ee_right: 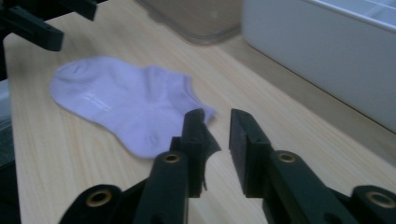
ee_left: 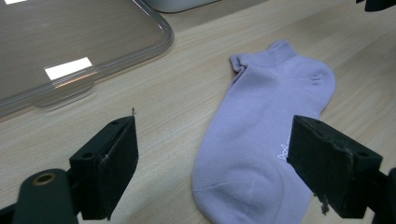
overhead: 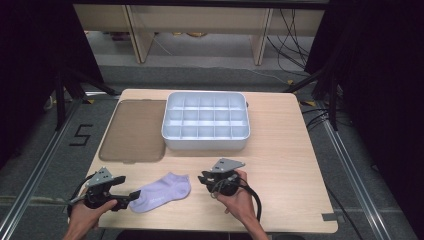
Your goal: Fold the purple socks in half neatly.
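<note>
A lilac ankle sock (overhead: 162, 192) lies flat near the table's front edge, between my two grippers. My left gripper (overhead: 127, 189) is at the sock's toe end and stands wide open. In the left gripper view its jaws (ee_left: 212, 140) sit on either side of the sock's toe (ee_left: 261, 154), low over the table. My right gripper (overhead: 202, 178) points at the cuff end from the right. Its jaws (ee_right: 217, 123) stand only a narrow gap apart with nothing between them, just short of the sock's cuff (ee_right: 140, 105).
A white compartment tray (overhead: 205, 142) stands at the middle back of the table. A translucent brownish lid (overhead: 132, 130) lies flat to its left. Bare wood stretches to the right of the tray and along the front right.
</note>
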